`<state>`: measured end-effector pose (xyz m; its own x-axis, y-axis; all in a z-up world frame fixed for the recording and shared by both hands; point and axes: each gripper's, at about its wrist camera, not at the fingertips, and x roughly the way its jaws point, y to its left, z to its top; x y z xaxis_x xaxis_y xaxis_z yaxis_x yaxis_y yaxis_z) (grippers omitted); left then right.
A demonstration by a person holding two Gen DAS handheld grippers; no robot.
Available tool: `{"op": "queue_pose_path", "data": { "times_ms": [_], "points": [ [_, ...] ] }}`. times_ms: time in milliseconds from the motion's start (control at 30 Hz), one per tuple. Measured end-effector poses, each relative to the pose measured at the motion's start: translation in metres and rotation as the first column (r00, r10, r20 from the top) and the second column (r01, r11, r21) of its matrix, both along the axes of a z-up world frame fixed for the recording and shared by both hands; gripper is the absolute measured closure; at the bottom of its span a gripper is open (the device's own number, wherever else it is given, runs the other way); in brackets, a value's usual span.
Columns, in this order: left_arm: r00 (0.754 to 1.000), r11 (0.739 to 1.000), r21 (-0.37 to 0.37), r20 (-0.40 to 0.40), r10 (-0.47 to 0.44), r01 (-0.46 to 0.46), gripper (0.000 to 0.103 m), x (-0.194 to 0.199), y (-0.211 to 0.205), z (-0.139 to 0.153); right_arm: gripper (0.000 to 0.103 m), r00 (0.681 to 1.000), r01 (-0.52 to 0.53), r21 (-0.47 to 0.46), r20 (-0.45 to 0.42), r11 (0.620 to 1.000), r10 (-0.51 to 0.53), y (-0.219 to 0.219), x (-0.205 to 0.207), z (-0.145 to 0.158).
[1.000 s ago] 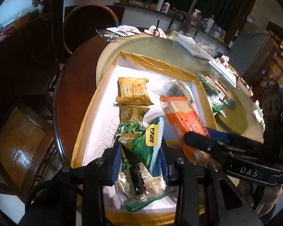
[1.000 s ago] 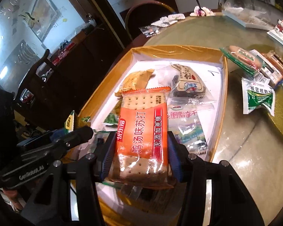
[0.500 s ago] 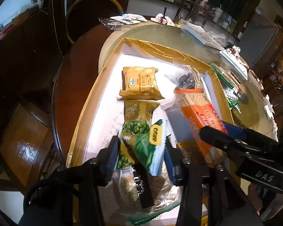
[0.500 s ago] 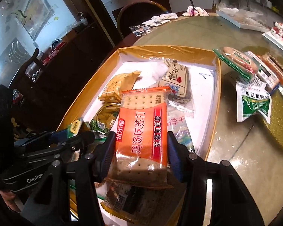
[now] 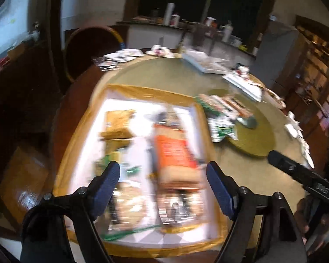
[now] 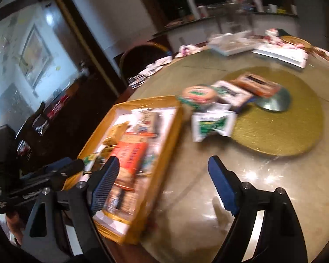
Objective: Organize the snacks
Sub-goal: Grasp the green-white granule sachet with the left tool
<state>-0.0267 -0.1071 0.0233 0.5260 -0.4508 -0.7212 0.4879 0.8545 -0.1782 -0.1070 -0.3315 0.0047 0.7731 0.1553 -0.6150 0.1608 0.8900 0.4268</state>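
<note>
**Both grippers empty; loose snack packets still outside the box**

The left gripper (image 5: 163, 179) is seen with jaws spread wide, having just been opening; nothing is gripped, and the orange cracker packet (image 5: 175, 153) lies below in the gold-rimmed box (image 5: 147, 88). The right gripper (image 6: 163, 175) has likewise just been opening and is held empty, its jaws wide above the bare tabletop (image 6: 197, 197) right of the box (image 6: 142, 100).

Remaining snacks are noted on the table, right of and beyond the box: a green-and-white sachet (image 6: 212, 126) nearest, a round packet (image 6: 198, 93) and flat wrapped bars (image 6: 255, 85) just behind, partly on a gold turntable (image 6: 296, 120).

Handling judgement: film-wrapped, light, glossy, probably slippery; crackers inside presumably brittle. The sachet looks soft and flat, best pinched across its narrow width, near a sealed edge. Details are blurred.
</note>
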Motion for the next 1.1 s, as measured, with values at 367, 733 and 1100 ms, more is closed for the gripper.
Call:
{"op": "queue_pose_path", "data": {
  "times_ms": [367,733,1100],
  "points": [
    [0.959,0.968,-0.002,-0.134,-0.250,0.252,0.022,0.025,-0.137,-0.027,0.020,0.974,0.205,0.118,-0.126,0.972,-0.190,-0.087,-0.040,-0.038],
    [0.957,0.939,0.215,-0.171,-0.234,0.268,0.023,0.088,-0.243,-0.059,0.020,0.972,0.216,0.163,-0.128,0.963,-0.196,-0.120,-0.046,-0.054],
    [0.900,0.919,0.185,-0.342,-0.272,0.348,0.030,0.080,-0.239,-0.080,0.020,0.975,0.209,0.184,-0.114,0.960,-0.191,-0.128,-0.048,-0.059]
  ]
}}
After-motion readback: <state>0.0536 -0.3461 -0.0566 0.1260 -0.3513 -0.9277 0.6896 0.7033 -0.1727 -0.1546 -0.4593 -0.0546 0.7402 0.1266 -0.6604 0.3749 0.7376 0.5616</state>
